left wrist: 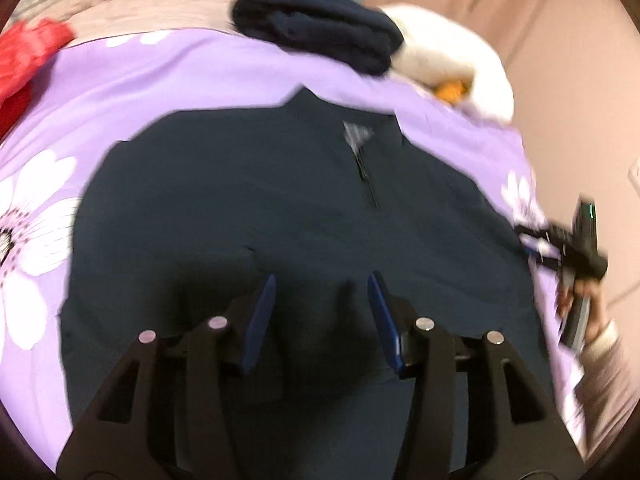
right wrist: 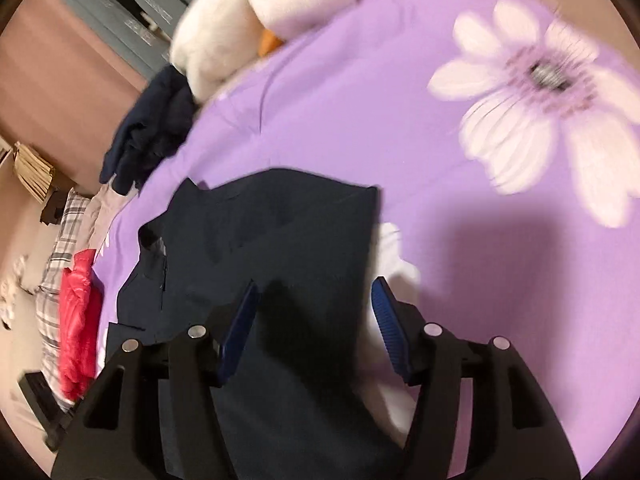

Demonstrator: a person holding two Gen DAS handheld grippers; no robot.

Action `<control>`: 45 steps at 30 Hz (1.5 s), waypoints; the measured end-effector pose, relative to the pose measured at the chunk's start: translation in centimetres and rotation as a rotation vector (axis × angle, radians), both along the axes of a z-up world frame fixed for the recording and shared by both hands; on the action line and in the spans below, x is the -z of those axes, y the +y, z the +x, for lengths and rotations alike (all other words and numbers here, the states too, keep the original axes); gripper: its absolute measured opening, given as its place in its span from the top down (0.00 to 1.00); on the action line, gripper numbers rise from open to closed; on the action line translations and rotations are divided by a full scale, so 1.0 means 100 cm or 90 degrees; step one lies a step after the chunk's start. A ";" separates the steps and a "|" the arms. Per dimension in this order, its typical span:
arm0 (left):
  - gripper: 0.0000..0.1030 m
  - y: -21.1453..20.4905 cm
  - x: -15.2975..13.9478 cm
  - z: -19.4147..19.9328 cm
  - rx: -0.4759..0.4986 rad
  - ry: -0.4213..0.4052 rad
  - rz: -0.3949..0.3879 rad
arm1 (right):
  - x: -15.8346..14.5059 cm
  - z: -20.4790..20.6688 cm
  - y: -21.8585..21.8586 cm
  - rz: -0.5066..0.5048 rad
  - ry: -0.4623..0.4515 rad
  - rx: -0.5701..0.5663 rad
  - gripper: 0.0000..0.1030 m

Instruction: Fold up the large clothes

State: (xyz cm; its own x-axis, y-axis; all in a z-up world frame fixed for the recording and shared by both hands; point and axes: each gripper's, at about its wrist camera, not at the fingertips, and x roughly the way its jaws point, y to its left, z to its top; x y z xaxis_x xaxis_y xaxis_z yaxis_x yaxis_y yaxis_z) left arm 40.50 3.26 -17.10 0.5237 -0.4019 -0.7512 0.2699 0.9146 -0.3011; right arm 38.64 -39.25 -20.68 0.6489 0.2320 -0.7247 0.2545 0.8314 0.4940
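A large dark navy zip-neck top (left wrist: 280,208) lies spread flat on the purple flowered bed cover (left wrist: 120,92), collar at the far end. My left gripper (left wrist: 322,280) is open above the garment's near middle, holding nothing. My right gripper (right wrist: 316,286) is open above the garment's right edge (right wrist: 288,232), holding nothing. The right gripper also shows in the left wrist view (left wrist: 576,248) at the garment's right side, held in a hand.
A folded dark navy garment (left wrist: 316,36) lies at the far side of the bed beside a white plush toy (left wrist: 452,48). A red garment (left wrist: 28,60) lies at the far left. A checked cloth (right wrist: 60,240) hangs at the bed's edge.
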 end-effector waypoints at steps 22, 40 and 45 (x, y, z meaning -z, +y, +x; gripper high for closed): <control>0.32 0.019 0.047 -0.004 -0.013 0.040 0.082 | -0.001 -0.060 0.120 -0.352 -0.010 -0.261 0.74; 0.14 0.145 0.022 -0.206 -0.119 0.077 -0.021 | -0.037 -0.260 0.079 -0.178 -0.059 -0.141 0.39; 0.14 0.178 0.030 -0.261 -0.151 0.098 -0.087 | -0.031 -0.295 0.069 -0.131 -0.045 -0.101 0.39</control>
State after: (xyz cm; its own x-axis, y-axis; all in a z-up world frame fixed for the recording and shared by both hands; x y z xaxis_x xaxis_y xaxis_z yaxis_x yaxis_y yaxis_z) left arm 14.44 21.02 -20.12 0.4988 -0.3847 -0.7767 -0.0041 0.8950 -0.4460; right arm 9.12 -32.35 -17.61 0.6671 0.1876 -0.7209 0.0839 0.9427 0.3230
